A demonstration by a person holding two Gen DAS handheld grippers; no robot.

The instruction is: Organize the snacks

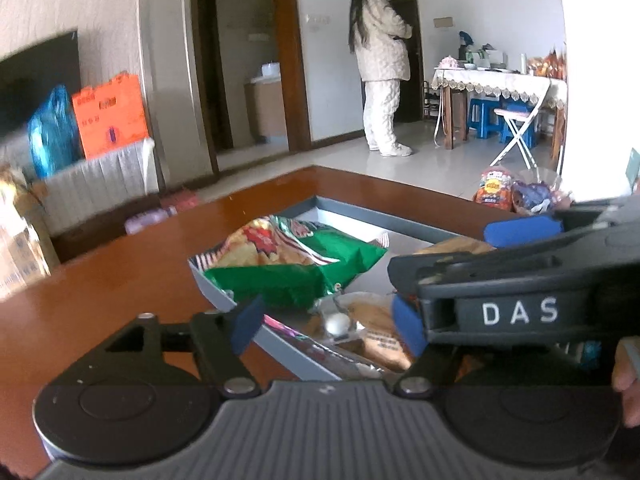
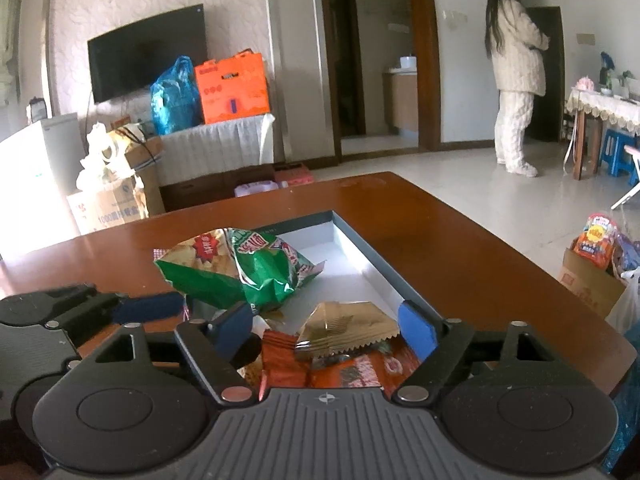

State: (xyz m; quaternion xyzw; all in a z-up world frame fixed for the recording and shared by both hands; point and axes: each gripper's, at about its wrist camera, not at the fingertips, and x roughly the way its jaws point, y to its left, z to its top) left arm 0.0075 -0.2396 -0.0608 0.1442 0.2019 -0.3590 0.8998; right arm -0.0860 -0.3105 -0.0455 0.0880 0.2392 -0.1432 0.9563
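Snacks gathered in a grey tray (image 2: 360, 240) on a wooden table (image 2: 460, 240).
Both the left gripper (image 1: 326, 322) and right gripper (image 2: 324, 326) stand released, empty, above a green chip bag (image 2: 240, 268).

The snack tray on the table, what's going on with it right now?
A person is sorting snacks into the grey tray on the wooden table, with a handheld gripper in each hand. A green chip bag lies in it, with a gold packet and orange packets nearer the cameras. The left gripper and the right gripper both hang open over the near end, gripping nothing. Another person stands across the room, facing away.
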